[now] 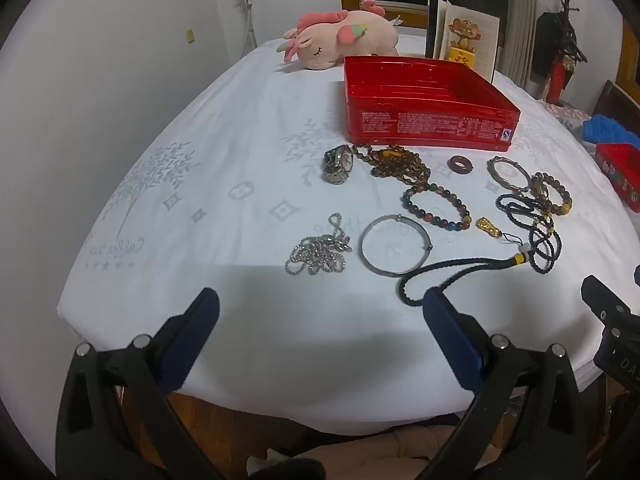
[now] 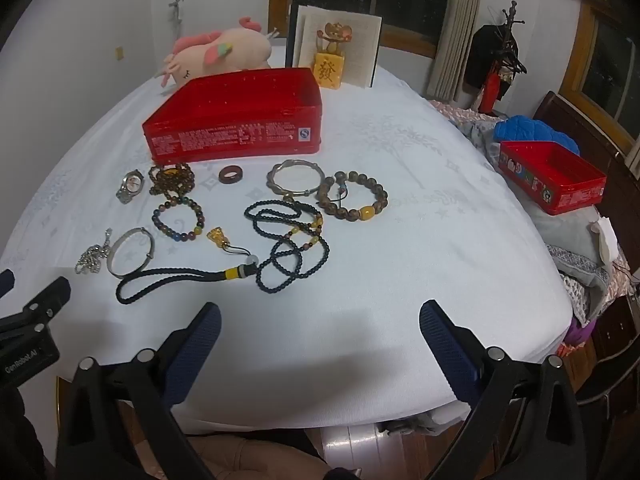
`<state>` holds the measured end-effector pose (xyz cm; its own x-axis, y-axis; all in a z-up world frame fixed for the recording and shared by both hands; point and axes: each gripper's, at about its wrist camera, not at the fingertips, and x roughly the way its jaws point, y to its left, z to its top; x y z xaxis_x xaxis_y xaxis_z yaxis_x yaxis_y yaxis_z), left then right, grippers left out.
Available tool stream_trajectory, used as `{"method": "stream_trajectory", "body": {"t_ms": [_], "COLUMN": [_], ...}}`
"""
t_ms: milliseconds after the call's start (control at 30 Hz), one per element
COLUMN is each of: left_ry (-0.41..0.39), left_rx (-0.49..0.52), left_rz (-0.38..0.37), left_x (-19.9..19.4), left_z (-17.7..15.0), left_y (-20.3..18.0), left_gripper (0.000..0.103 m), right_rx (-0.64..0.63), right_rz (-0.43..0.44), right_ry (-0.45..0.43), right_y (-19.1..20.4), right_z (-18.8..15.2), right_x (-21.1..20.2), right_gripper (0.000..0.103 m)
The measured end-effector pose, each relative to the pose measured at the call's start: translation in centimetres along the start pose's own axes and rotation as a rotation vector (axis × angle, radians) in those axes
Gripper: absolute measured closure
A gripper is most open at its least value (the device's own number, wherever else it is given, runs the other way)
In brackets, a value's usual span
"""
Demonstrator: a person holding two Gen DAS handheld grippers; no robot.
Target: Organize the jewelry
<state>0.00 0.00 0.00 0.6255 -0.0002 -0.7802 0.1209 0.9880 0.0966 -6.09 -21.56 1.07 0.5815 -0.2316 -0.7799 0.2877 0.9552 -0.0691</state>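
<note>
Basically nothing was picked up yet. Left hand-held gripper [image 1: 320, 312] and right hand-held gripper [image 2: 320, 320] both hovered over the near edge of the desk [image 2: 440, 240], jaws wide apart, nothing between them.

Nearest to them lay the black cord [image 2: 168, 278] with its gold charm [image 2: 218, 237], then the silver bangle [image 1: 396, 245] and the steel chain [image 1: 318, 254] just beside it. Right of those, the dark bead necklace [image 2: 294, 246] sat in loose loops. Farther back: the multicolour bracelet [image 2: 178, 218], brown bead bracelet [image 2: 352, 200], a second bangle [image 2: 296, 178], a wooden ring [image 2: 231, 174], a brown bead pile [image 1: 396, 164] and the watch [image 1: 338, 164]. Behind all of it, the open red tin [image 2: 240, 120], apparently the target.

My read for the first pick: take the rigid bangle or the cord first, one piece per grab. Pinch across the rim, not flat on the cloth. The cord overlapped the bangle, so lift slowly or it will drag. Leave the looped necklace until its neighbours are clear.
</note>
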Motion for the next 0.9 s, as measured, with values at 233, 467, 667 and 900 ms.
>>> {"method": "stream_trajectory", "body": {"t_ms": [233, 467, 667, 900], "left_ry": [-0.001, -0.001, -0.002, -0.001], "left_rx": [0.001, 0.000, 0.001, 0.001], "left_rz": [0.000, 0.000, 0.002, 0.002], "left_x": [-0.01, -0.03, -0.06, -0.06], "left_z": [-0.01, -0.01, -0.01, -0.01], "left_y": [0.00, -0.01, -0.01, 0.00], "left_gripper": [0.002, 0.002, 0.002, 0.003], "right_rx": [0.001, 0.004, 0.004, 0.002], "right_rz": [0.001, -0.003, -0.004, -0.005], "right_ry": [0.002, 0.002, 0.003, 0.002], "right_y": [0.03, -0.05, -0.02, -0.03], "right_z": [-0.01, -0.19, 0.02, 0.03], "right_x": [0.00, 0.15, 0.15, 0.18], "right_gripper": [0.003, 0.003, 0.003, 0.003]}}
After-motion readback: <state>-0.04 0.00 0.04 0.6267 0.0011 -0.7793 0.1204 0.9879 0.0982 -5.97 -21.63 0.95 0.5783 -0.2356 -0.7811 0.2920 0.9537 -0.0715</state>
